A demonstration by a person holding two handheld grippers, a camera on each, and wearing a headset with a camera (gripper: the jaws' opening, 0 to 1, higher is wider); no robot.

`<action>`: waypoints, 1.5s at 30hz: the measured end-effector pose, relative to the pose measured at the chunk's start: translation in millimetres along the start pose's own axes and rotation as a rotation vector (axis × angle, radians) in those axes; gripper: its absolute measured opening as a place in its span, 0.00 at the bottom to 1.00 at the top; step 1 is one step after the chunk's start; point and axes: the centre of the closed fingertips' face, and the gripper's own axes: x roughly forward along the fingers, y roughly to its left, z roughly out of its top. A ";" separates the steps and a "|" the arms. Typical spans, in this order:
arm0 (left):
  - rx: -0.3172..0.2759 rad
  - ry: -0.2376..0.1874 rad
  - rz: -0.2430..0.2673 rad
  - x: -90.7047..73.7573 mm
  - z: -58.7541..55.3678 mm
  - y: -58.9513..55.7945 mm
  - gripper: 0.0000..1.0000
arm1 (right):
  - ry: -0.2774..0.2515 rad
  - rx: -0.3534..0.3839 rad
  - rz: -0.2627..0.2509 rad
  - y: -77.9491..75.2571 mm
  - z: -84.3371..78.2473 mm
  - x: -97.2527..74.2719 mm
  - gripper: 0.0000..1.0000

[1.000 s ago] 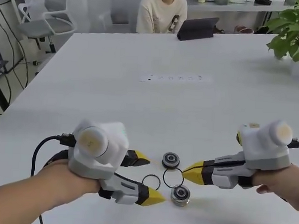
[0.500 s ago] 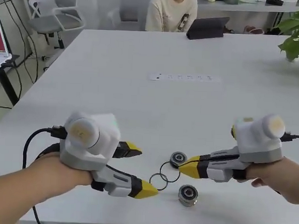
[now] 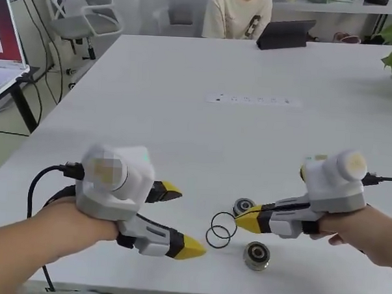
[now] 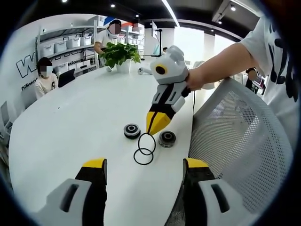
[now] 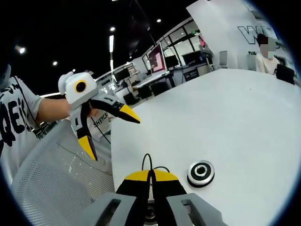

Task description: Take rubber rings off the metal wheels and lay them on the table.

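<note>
The right claw (image 5: 150, 173) was clenched on a thin black rubber ring (image 3: 224, 222), whose loop stuck out past the yellow tips. A second rubber ring (image 3: 216, 237) lay flat on the white worktop (image 3: 185, 107), just past the right claw's tip and overlapping the held loop. One metal wheel (image 3: 243, 206) sat just beside the right claw's tip on its far side. The other metal wheel (image 3: 256, 254) sat just beside the right claw on the person's side. The left claw (image 3: 187, 221) faced the right claw from across the rings, its jaws spread wide and gripping nothing.

The job looked nearly finished: both rings seen were off the wheels, one already laid down and one waiting to be let go.

It was hard to tell whether either wheel carried a further ring, or whether the held loop touched the worktop. In the right gripper view the jaws covered most of one wheel.
</note>
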 end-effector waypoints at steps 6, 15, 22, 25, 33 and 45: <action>-0.017 0.001 0.007 -2.0 -2.7 1.9 0.63 | 0.023 0.006 0.006 2.5 -4.3 9.8 0.00; -0.028 -0.002 0.013 -3.7 -4.1 4.4 0.63 | 0.056 0.015 -0.003 -0.9 -10.3 20.0 0.00; -0.035 0.006 0.017 -4.8 -7.3 5.7 0.63 | 0.073 0.020 -0.016 -3.6 -15.2 22.9 0.00; -0.040 0.009 0.018 -4.6 -8.3 6.3 0.63 | 0.077 0.023 -0.025 -5.8 -17.4 22.9 0.00; -0.038 0.017 0.014 -2.9 -8.1 4.2 0.63 | 0.092 0.017 -0.060 -13.1 -20.8 20.5 0.00; -0.038 0.023 0.002 1.2 -5.1 3.7 0.63 | 0.055 0.020 -0.065 -15.0 -12.1 12.9 0.10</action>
